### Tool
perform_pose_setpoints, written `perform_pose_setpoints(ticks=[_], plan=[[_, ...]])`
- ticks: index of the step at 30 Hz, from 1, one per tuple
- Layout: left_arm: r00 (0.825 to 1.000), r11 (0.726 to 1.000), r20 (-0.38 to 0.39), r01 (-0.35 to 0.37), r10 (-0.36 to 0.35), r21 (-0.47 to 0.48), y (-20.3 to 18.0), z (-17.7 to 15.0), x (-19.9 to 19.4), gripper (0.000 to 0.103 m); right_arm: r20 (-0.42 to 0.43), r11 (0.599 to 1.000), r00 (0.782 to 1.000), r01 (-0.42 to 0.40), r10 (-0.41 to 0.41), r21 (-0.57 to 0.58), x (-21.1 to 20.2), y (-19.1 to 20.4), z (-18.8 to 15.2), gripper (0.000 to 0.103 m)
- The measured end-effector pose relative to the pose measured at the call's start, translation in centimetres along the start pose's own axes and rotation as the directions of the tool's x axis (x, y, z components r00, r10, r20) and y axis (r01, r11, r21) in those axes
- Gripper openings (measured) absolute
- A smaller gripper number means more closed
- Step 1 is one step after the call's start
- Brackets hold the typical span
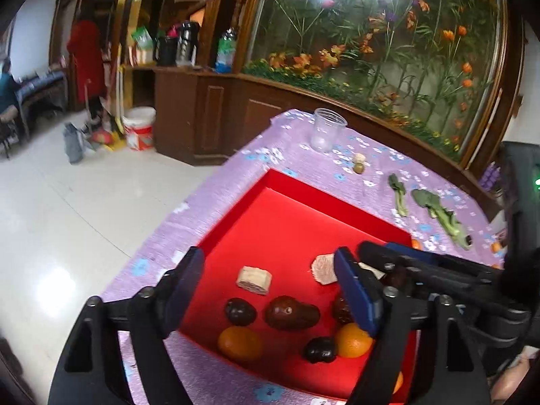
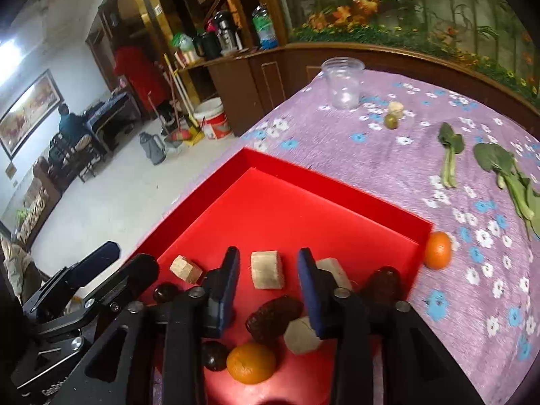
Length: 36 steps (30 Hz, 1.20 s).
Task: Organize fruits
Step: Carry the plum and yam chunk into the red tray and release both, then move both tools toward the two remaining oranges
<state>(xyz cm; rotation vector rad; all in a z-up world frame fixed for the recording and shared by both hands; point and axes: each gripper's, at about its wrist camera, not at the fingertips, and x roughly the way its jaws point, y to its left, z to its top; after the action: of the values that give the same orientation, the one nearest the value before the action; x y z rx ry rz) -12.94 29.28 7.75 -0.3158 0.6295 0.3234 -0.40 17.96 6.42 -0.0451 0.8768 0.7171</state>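
A red tray (image 1: 297,182) (image 2: 337,182) lies on the purple flowered tablecloth. In it are oranges (image 1: 239,343) (image 2: 251,362), dark brown fruits (image 1: 292,313) (image 2: 273,314), small dark plums (image 1: 240,311) (image 2: 214,355) and beige blocks (image 1: 253,280) (image 2: 266,270). One orange (image 2: 437,249) lies on the cloth just outside the tray's right wall. My left gripper (image 1: 270,290) is open and empty above the tray. My right gripper (image 2: 268,283) is open and empty, its fingers either side of a beige block; it also shows in the left wrist view (image 1: 381,253).
A clear plastic cup (image 1: 327,130) (image 2: 344,82) stands at the table's far end. A small green fruit (image 2: 391,121) and a pale lump (image 2: 395,108) lie near it. Green leafy stalks (image 2: 450,155) (image 2: 506,175) lie to the right. The table's left edge drops to a tiled floor.
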Motion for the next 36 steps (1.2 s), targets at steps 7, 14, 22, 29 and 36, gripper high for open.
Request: perform_pose_setpoints(ticks=[7, 14, 22, 29, 36], plan=[[1.0, 0.999, 0.01, -0.015, 0.014, 0.047, -1.4, -0.6, -1.7, 0.089, 0.043, 0.999, 0.999, 0.019, -0.021, 0.044, -2.8, -1.4, -1.9, 0.052], [1.0, 0.996, -0.001, -0.02, 0.02, 0.085, -2.9, -1.4, -2.7, 0.089, 0.07, 0.996, 0.995, 0.064, -0.068, 0.06, -5.3, -2.7, -4.2, 0.06], [1.0, 0.991, -0.001, -0.022, 0.022, 0.13, -4.8, -2.2, -4.1, 0.089, 0.083, 0.993, 0.994, 0.063, -0.071, 0.095, -7.0, -4.2, -5.9, 0.061], [1.0, 0.985, 0.005, -0.026, 0.025, 0.169, -6.4, -2.5, -5.2, 0.089, 0.102, 0.992, 0.992, 0.056, -0.068, 0.117, -8.5, -5.1, -7.1, 0.063], [0.999, 0.978, 0.01, -0.036, 0.035, 0.205, -8.4, -3.1, -6.1, 0.089, 0.123, 0.989, 0.989, 0.063, -0.079, 0.131, -10.3, -6.0, -8.4, 0.065]])
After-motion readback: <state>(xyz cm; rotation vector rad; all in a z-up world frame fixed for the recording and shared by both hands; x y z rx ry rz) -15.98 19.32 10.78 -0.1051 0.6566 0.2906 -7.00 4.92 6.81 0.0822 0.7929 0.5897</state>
